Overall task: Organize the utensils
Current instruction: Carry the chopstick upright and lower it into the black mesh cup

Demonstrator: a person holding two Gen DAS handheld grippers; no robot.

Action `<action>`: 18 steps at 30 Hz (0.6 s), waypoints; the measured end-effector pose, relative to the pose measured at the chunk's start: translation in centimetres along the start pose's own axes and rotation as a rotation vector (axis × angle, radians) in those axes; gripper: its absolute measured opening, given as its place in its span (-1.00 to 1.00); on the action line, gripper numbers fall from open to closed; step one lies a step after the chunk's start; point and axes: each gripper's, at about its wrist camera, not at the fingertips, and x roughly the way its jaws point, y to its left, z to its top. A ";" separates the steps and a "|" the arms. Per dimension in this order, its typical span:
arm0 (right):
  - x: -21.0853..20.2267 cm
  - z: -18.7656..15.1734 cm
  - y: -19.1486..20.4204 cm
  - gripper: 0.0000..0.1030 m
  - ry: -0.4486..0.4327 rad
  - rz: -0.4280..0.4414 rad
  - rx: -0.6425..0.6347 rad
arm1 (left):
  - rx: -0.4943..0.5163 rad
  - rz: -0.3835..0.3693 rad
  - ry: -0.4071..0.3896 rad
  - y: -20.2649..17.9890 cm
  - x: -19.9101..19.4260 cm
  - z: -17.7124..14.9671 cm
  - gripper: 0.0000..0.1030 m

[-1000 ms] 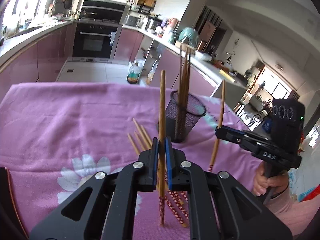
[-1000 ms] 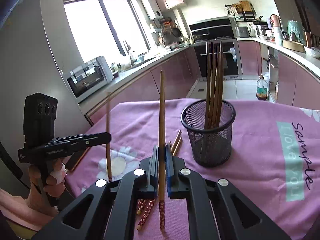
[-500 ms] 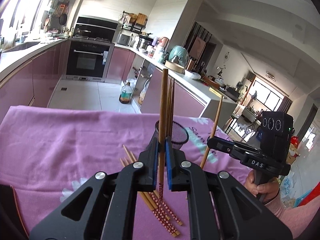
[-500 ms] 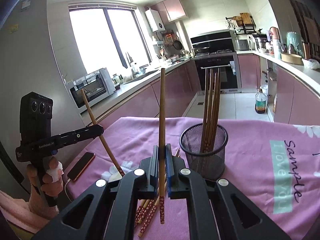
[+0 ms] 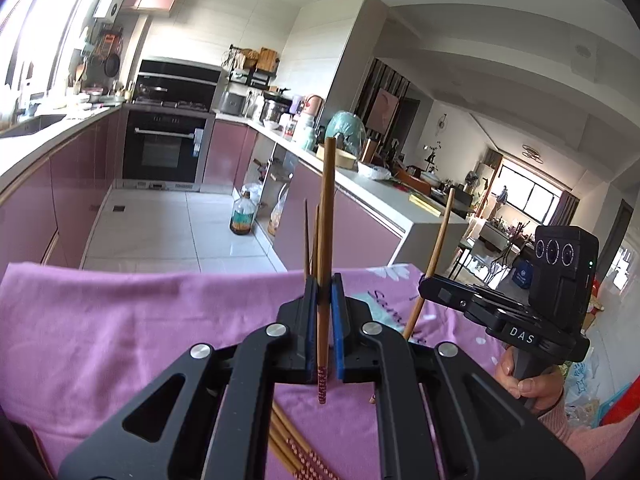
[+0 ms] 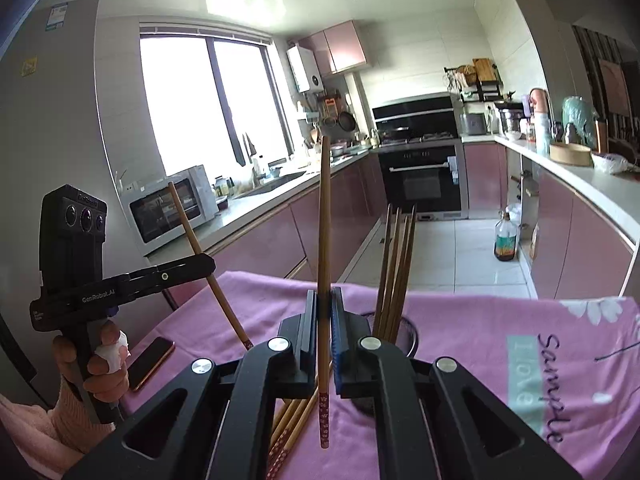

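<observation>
My left gripper (image 5: 322,312) is shut on an upright wooden chopstick (image 5: 327,216) with a red patterned end. My right gripper (image 6: 323,316) is shut on another upright chopstick (image 6: 324,220). Each gripper shows in the other's view: the right one (image 5: 430,284) holds its chopstick tilted, and so does the left one (image 6: 206,264). A black mesh holder (image 6: 408,338) with several chopsticks (image 6: 396,264) stands just right of my right gripper, mostly hidden behind it. Loose chopsticks (image 6: 290,424) lie on the pink cloth (image 6: 460,328) below both grippers and also show in the left wrist view (image 5: 288,444).
A phone (image 6: 150,362) lies on the cloth's left edge near the left hand. Beyond the table are kitchen counters, an oven (image 5: 164,152) and a bottle (image 5: 242,218) on the tiled floor.
Both grippers have risen and tilted up with their chopsticks. The mesh holder has dropped low in both views and is now largely hidden behind the fingers.
</observation>
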 end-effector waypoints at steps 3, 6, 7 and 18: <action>0.0 0.7 -0.2 -0.90 -0.018 -0.009 -0.012 | 0.020 0.000 -0.017 -0.6 0.4 0.9 -0.85; 0.1 1.5 -0.6 -0.90 -0.035 -0.017 -0.019 | 0.029 -0.004 -0.026 -1.1 1.0 1.8 -0.85; 0.2 1.8 -0.6 -0.90 -0.040 -0.021 -0.021 | 0.034 -0.008 -0.031 -1.4 1.2 2.2 -0.85; 1.7 3.5 -1.0 -0.90 -0.071 -0.056 -0.044 | 0.074 0.012 -0.039 -2.9 4.0 4.3 -0.85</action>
